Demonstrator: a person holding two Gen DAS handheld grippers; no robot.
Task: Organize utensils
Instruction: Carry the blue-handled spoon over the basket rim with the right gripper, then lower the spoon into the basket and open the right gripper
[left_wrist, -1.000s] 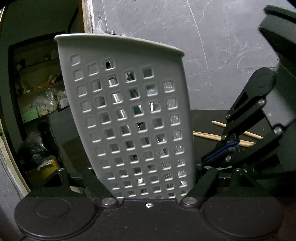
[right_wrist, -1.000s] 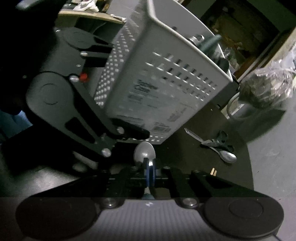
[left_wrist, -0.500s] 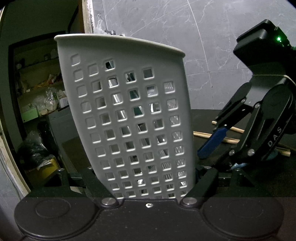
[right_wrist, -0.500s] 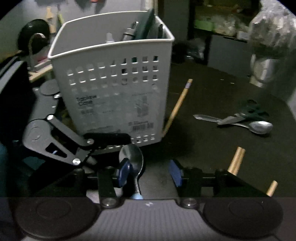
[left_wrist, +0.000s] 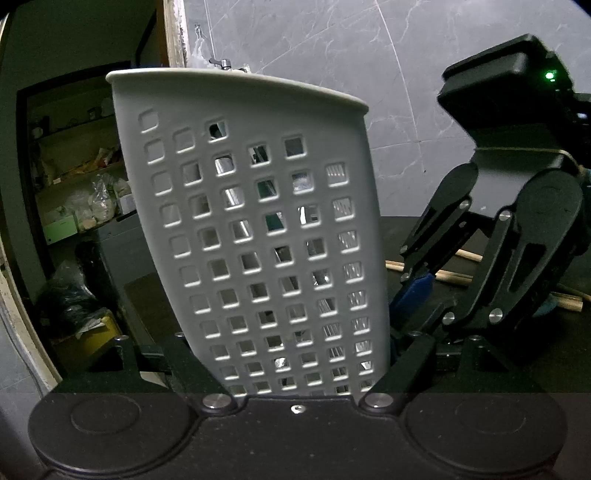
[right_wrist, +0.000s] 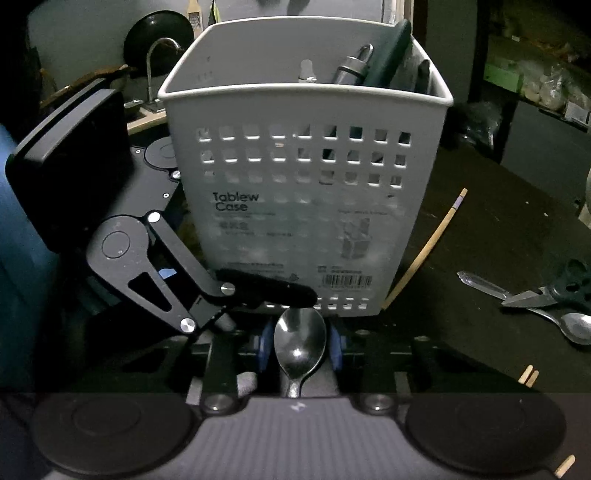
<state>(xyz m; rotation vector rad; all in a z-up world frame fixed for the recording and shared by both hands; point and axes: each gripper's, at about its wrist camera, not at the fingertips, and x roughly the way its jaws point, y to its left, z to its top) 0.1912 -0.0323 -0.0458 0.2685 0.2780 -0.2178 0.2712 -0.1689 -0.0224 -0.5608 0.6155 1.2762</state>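
**Caddy clamped on the left, spoon between the right pads**

Your left gripper (left_wrist: 299, 384) is clamped on the base of the grey perforated utensil caddy (left_wrist: 255, 236), one finger (right_wrist: 266, 290) pressed along its lower front wall in the right wrist view. The caddy stands on the dark table (right_wrist: 480, 240), and you can see a dark flat handle (right_wrist: 388, 51) and a metal handle (right_wrist: 351, 66) rising from its far right corner.

Just near of the caddy, your right gripper (right_wrist: 300, 345) has a spoon (right_wrist: 300, 339) lying bowl-up between its blue pads (right_wrist: 263, 345). Its jaws have just been closing in on the bowl; whether the pads actually press on it, you cannot tell from these views.

To the right, a wooden chopstick (right_wrist: 424, 251) leans against the caddy's lower right corner. Further right on the table lie scissors (right_wrist: 550, 291) across a second spoon (right_wrist: 576, 326). More chopsticks (left_wrist: 454, 275) lie beyond the right gripper in the left wrist view.
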